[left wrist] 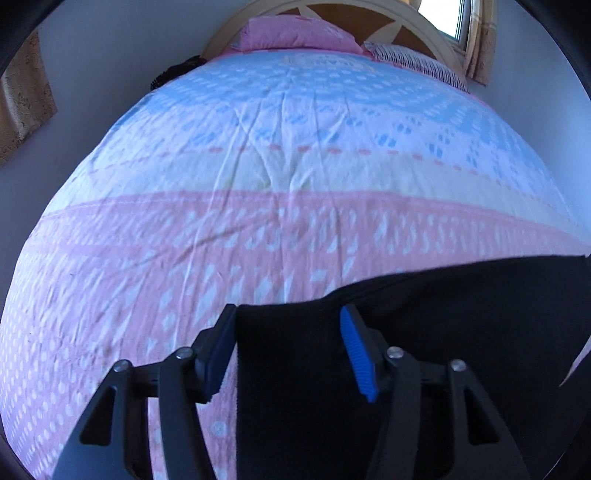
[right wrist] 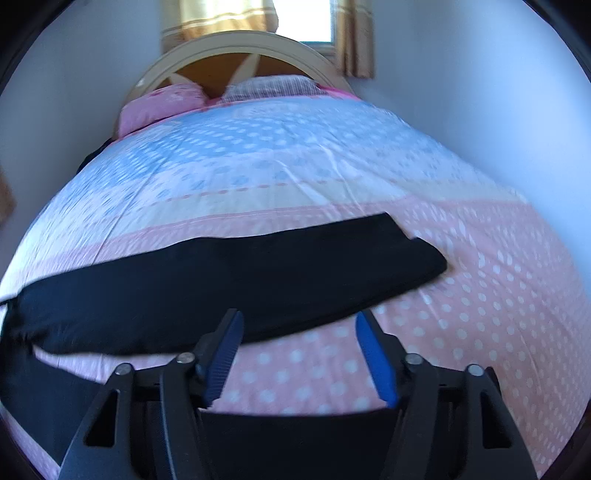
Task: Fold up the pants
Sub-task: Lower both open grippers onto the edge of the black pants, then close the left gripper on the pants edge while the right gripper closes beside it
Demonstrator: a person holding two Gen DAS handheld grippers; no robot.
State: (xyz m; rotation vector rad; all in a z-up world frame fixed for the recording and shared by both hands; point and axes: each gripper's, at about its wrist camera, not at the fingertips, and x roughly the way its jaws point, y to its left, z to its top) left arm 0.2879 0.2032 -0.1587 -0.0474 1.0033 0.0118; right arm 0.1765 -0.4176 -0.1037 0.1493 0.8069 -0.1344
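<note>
Black pants [left wrist: 443,314] lie on a pink, white and blue patterned bedspread [left wrist: 258,184]. In the left wrist view one straight edge of the cloth sits between the fingers of my left gripper [left wrist: 290,332], which is open around it. In the right wrist view one pants [right wrist: 221,280] leg stretches flat from the left edge to a squared end at mid right. More black cloth shows at the lower left and bottom. My right gripper [right wrist: 300,332] is open over the dotted pink bedspread [right wrist: 480,314], just in front of that leg, holding nothing.
A pink pillow [left wrist: 295,35] and a striped pillow [left wrist: 413,59] lie at the curved headboard [right wrist: 236,48]. Behind them are a window [right wrist: 306,18] and curtains [right wrist: 354,37]. Pale walls flank the bed. A dark item [left wrist: 173,72] sits at the far left bed edge.
</note>
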